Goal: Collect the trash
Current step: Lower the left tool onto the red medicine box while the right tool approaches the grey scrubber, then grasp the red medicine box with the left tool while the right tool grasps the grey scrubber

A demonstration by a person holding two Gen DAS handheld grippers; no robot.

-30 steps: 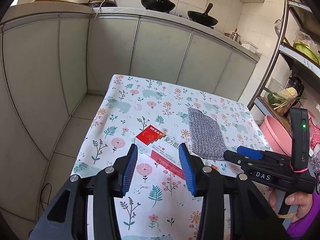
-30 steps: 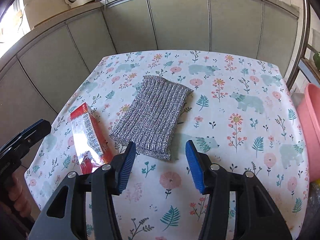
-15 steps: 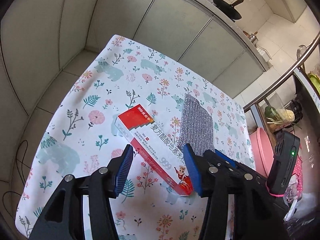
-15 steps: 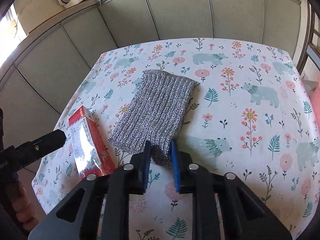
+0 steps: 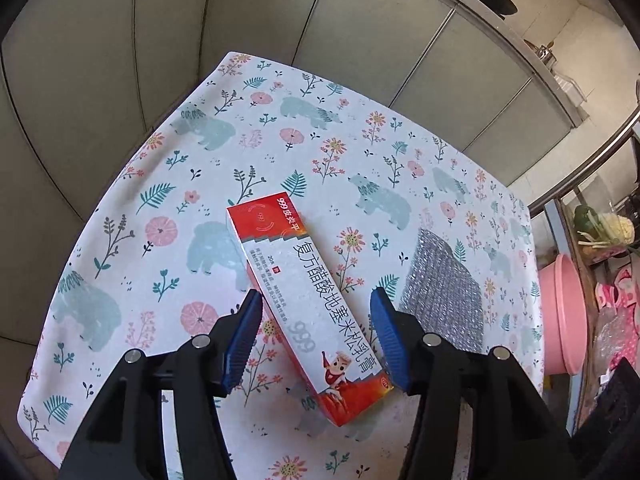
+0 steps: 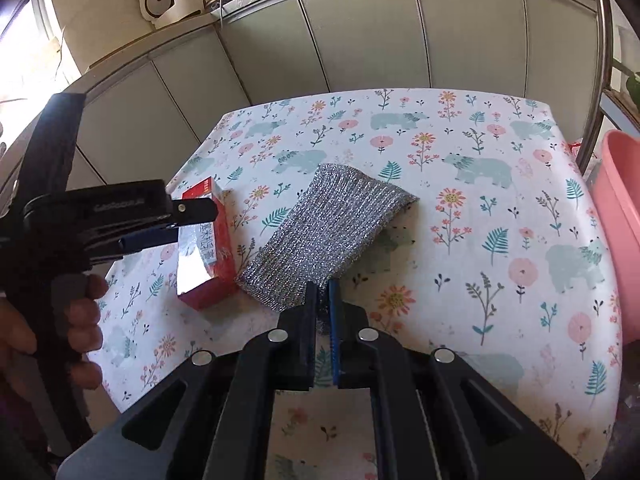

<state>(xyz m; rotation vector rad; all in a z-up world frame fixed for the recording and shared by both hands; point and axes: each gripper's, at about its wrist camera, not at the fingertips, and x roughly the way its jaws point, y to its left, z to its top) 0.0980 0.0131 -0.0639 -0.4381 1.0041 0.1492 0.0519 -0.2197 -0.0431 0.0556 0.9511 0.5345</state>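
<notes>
Box (image 5: pixel 308 308) alignment is what the coming grasp turns on. The red and white carton lies flat on the floral-clothed bench (image 5: pixel 132 216), and its long axis runs away from the left hand-held gripper (image 5: pixel 316 334), slanted so that the far end leans to that gripper's left and the near end sits toward its right pad. The blue fingers (image 5: pixel 240 340) stand to either side of the carton's near half, and the jaws are opening, with the box between them but neither pad pressing on it. Because the carton crosses the gap on a slant rather than square to it, a closing pinch would likely meet one long edge before the other and could twist the box; I judge a small roll of the wrist would line the pads up with its long sides.

The left tool is plainly the nearer one to the box. The right hand-held gripper (image 6: pixel 324 300) is busy elsewhere: its jaws are together, clamped on the near edge of the silver scouring cloth (image 6: pixel 324 236), which spreads away from it across the bench. From that gripper the carton lies just left of the cloth, close beside it, though whether they touch is unclear. A pink basin (image 6: pixel 618 216) stands off the bench's right edge.
</notes>
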